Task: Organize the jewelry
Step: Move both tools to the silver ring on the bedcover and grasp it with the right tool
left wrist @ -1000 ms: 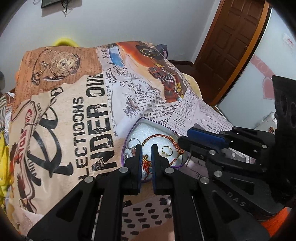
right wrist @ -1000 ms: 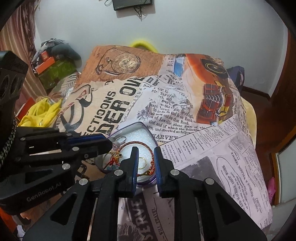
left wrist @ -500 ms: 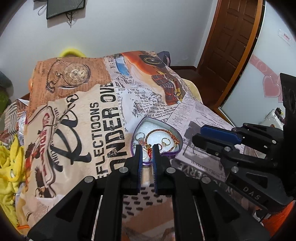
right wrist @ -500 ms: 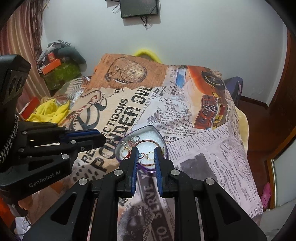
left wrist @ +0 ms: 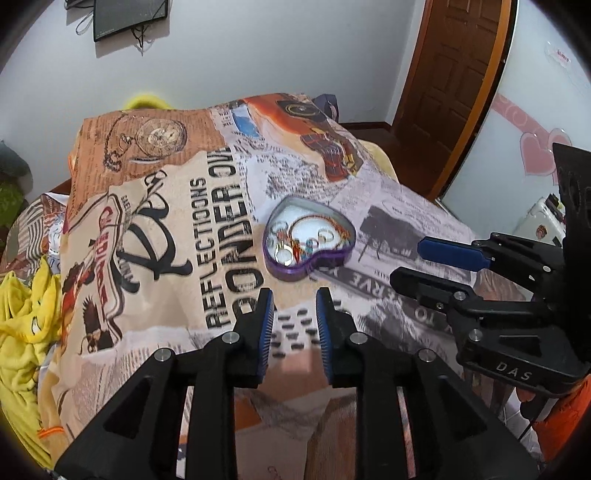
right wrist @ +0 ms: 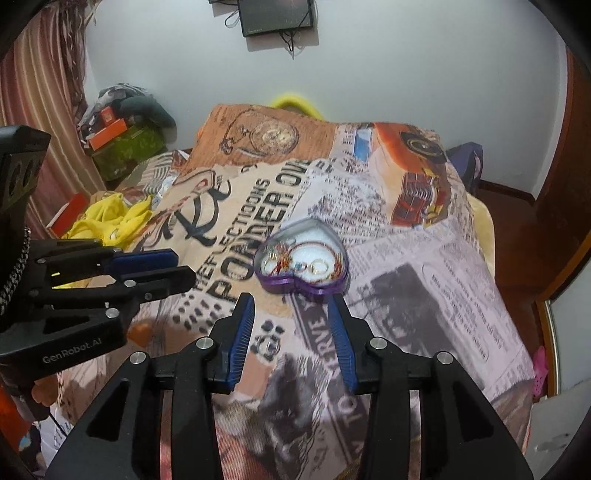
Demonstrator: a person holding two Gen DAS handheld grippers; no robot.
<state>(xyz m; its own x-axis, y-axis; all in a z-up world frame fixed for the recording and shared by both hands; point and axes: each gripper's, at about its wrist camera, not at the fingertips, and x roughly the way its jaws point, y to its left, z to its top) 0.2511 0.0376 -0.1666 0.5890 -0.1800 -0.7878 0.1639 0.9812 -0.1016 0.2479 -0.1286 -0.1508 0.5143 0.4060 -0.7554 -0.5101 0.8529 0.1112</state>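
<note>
A purple heart-shaped tin point(left wrist: 334, 260) sits on the printed bedspread point(left wrist: 166, 258). It holds a red-and-gold bracelet point(left wrist: 314, 221), several rings and small charms on a white lining. It also shows in the right wrist view point(right wrist: 280, 282), with the bedspread point(right wrist: 424, 288) under it. My left gripper point(left wrist: 293, 295) is open and empty, hovering just short of the tin. My right gripper point(right wrist: 291, 301) is open and empty, also just short of the tin. Each gripper shows in the other's view, the right point(left wrist: 424, 260) and the left point(right wrist: 177, 267).
Yellow cloth point(left wrist: 22, 325) lies at the bed's left edge. Boxes and clutter point(right wrist: 122, 136) sit in the far left corner by a curtain. A wooden door point(left wrist: 450, 92) stands at the right. A dark screen point(right wrist: 277, 16) hangs on the wall.
Both grippers pulled back and up from the tin and opened their jaws. The jewelry stays in the tin.
</note>
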